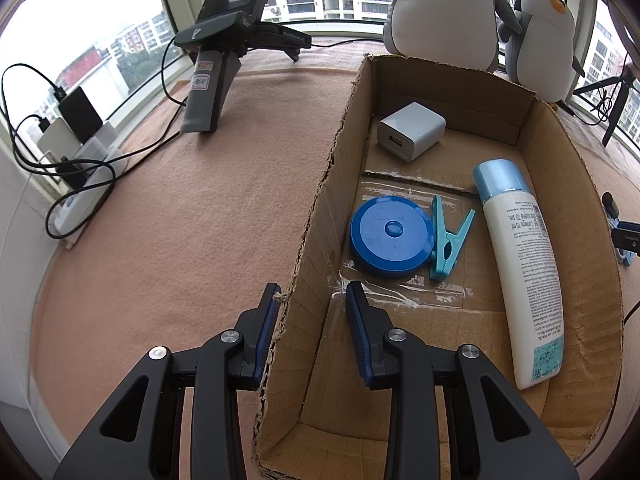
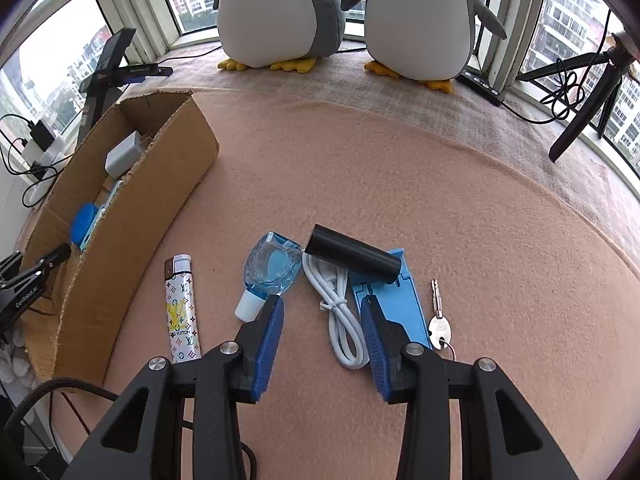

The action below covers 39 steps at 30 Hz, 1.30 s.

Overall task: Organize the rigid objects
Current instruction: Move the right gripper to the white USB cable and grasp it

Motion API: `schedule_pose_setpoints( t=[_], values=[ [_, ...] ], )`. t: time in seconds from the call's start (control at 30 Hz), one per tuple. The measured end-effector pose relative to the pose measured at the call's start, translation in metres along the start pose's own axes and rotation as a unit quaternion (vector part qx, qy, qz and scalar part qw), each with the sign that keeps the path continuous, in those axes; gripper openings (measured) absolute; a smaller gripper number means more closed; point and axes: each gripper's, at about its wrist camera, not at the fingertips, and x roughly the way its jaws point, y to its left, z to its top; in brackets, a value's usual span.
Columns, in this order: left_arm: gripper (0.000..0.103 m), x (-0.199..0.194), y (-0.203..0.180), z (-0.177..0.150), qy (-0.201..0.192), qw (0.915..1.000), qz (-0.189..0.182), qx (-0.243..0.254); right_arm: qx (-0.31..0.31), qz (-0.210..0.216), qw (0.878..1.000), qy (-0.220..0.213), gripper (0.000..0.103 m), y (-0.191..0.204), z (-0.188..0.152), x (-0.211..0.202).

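A cardboard box point(image 1: 332, 152) holds a white charger point(image 1: 412, 130), a blue round tape measure point(image 1: 390, 236), a teal clothespin point(image 1: 450, 240) and a white bottle with a blue cap point(image 1: 520, 264). My left gripper point(image 1: 313, 288) straddles the box's left wall and is shut on it. On the cloth to the right of the box point(image 2: 132, 216) lie a patterned lighter point(image 2: 182, 312), a clear blue bottle point(image 2: 272, 268), a white cable point(image 2: 340, 320), a black cylinder point(image 2: 352, 258), a blue stand point(image 2: 400, 300) and a key point(image 2: 439, 320). My right gripper point(image 2: 321, 302) hangs open over the cable, pads not touching it.
Two plush penguins point(image 2: 280, 12) sit at the back by the window. A black device on a stand point(image 1: 224, 40) and chargers with cables point(image 1: 76, 140) occupy the left side. A tripod leg point(image 2: 580, 120) stands at the far right. Pink cloth point(image 2: 400, 180) covers the table.
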Motion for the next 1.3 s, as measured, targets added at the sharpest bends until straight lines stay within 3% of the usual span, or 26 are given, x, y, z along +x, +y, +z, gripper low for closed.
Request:
schedule_pose_setpoints(
  t=[0.23, 0.5, 0.67, 1.3],
  values=[
    [0.031, 0.000, 0.000, -0.001, 0.000, 1.0000, 0.000, -0.001, 0.005, 0.012, 1.000, 0.012, 0.023, -0.002, -0.001, 0.005],
    [0.031, 0.000, 0.000, 0.000, 0.000, 1.0000, 0.000, -0.001, 0.008, 0.009, 1.000, 0.021, 0.021, 0.000, -0.001, 0.012],
    [0.031, 0.000, -0.001, -0.001, 0.000, 1.0000, 0.000, -0.001, 0.016, 0.008, 1.000, 0.021, 0.013, -0.002, -0.004, 0.011],
    [0.031, 0.000, -0.001, -0.001, 0.000, 1.0000, -0.001, -0.002, 0.035, 0.025, 0.999, 0.006, 0.012, 0.011, -0.043, -0.017]
  ],
)
